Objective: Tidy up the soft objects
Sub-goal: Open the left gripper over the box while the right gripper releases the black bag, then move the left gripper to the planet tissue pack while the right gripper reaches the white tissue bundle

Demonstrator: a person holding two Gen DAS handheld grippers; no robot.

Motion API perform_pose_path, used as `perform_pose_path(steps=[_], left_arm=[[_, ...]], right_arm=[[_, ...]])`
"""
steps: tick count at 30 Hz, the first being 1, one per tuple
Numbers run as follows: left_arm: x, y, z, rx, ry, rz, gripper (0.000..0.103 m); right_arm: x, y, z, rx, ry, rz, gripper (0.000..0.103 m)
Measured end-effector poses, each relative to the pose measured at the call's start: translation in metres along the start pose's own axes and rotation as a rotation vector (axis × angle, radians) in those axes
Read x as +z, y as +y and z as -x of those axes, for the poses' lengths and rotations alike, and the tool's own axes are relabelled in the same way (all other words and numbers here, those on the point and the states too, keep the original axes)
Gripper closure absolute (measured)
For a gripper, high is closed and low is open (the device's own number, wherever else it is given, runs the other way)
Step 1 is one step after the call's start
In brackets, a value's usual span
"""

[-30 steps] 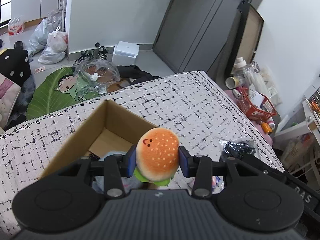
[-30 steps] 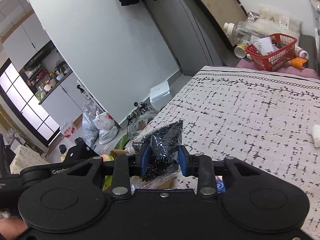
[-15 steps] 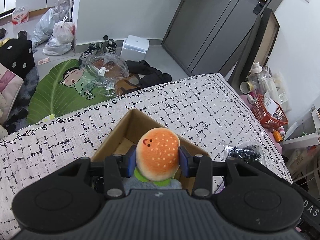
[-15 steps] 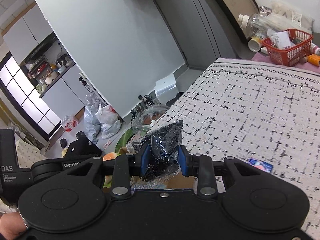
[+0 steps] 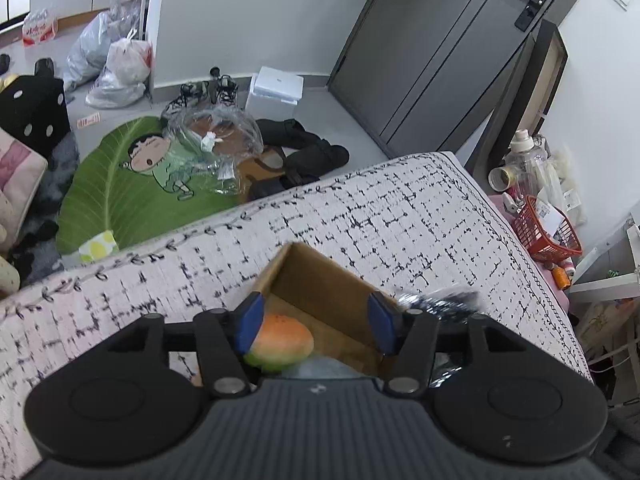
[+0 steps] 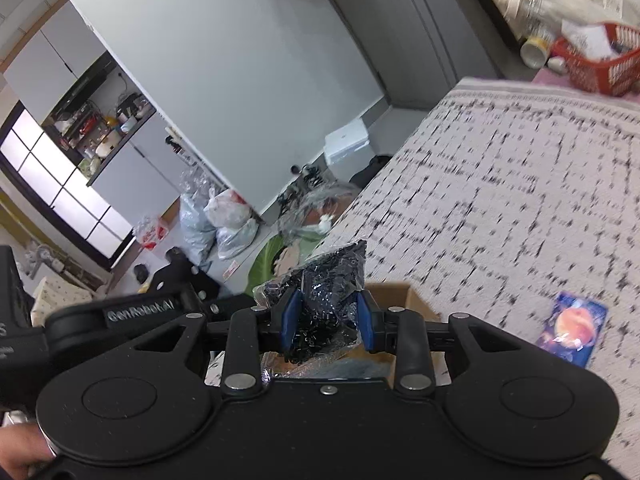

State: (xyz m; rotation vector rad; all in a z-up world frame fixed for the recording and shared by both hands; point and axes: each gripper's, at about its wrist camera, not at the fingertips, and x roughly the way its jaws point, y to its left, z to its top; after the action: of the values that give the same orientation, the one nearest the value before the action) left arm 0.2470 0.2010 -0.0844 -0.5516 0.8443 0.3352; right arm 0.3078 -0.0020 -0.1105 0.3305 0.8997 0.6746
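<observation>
Cardboard box [image 5: 320, 280] on the bed [image 5: 400, 216] takes the burger plush [image 5: 280, 344], just freed from the left hand-held gripper [image 5: 316, 320], jaws opening wide; right hand-held gripper [image 6: 328, 320], jaws easing, pinches the black bead bag [image 6: 328, 280] above the box, undropped.

the left gripper's body [image 6: 120, 314], seen left of the right gripper [image 6: 328, 320], bears white lettering "genrobot.ai". left of it a lone "s" shows on a black edge. nothing else reads.
</observation>
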Motion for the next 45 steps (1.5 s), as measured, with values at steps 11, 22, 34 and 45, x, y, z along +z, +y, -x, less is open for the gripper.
perform_pose_path(steps=[11, 22, 34, 45], left_arm=[[0.002, 0.001, 0.016, 0.012, -0.005, -0.008, 0.046], [-0.022, -0.027, 0.02, 0.02, 0.013, -0.067, 0.045], [-0.039, -0.068, 0.033, 0.044, -0.02, -0.115, 0.027], [-0.059, -0.121, 0.043, 0.044, -0.049, -0.175, 0.025]], right_arm=[[0.002, -0.005, 0.013, -0.015, -0.003, -0.031, 0.045], [0.007, -0.016, 0.045, -0.046, -0.033, -0.01, 0.025], [0.014, -0.045, 0.081, -0.063, -0.084, -0.018, 0.008], [0.019, -0.081, 0.115, -0.102, -0.117, -0.054, 0.0]])
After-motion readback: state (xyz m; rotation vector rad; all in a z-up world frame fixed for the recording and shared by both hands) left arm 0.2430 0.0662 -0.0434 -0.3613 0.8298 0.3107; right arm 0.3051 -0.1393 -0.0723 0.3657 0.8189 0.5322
